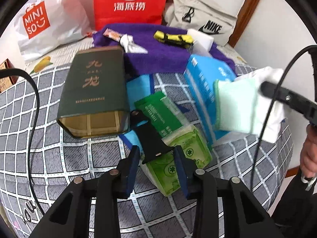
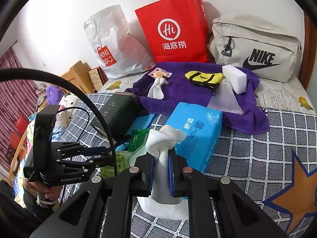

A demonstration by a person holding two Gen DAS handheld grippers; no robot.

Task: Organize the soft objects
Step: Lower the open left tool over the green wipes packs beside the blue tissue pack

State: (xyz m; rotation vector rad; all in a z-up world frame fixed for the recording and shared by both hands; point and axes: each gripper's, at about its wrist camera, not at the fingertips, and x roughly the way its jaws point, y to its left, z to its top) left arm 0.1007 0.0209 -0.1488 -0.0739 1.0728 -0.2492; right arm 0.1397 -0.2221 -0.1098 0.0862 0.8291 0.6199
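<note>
The right claw (image 2: 160, 165) is clenched on a knotted white cloth (image 2: 164, 138), holding it up just above the near part of the bed (image 2: 257, 158); in the left wrist view a pale green cloth (image 1: 235, 105) hangs with it. The left claw (image 1: 156, 166) has its jaws partly closed around the near end of a green tissue pack (image 1: 184, 152), with a black tag (image 1: 150, 138) lying between the pads. Whether the pads already press on the pack I cannot tell, since a sliver of gap seems to show on each side.

The pack lies near the middle of the bed, resting partly on a blue tissue pack (image 2: 196, 134) to its right, with a dark green tin (image 1: 95, 93) just beside it on the left. Farther off, a purple towel (image 2: 188, 95) carries a second knotted white cloth (image 2: 156, 88), a yellow mini bag (image 2: 204, 78) and a white sponge block (image 2: 234, 78).

To do this grasp well, I would judge it best to centre the pads on the pack's narrow sides, squeeze gently because the wrapper will give, and lift straight up so the tin is not dragged along. Keeping the right claw high should keep the dangling cloths off the pack
</note>
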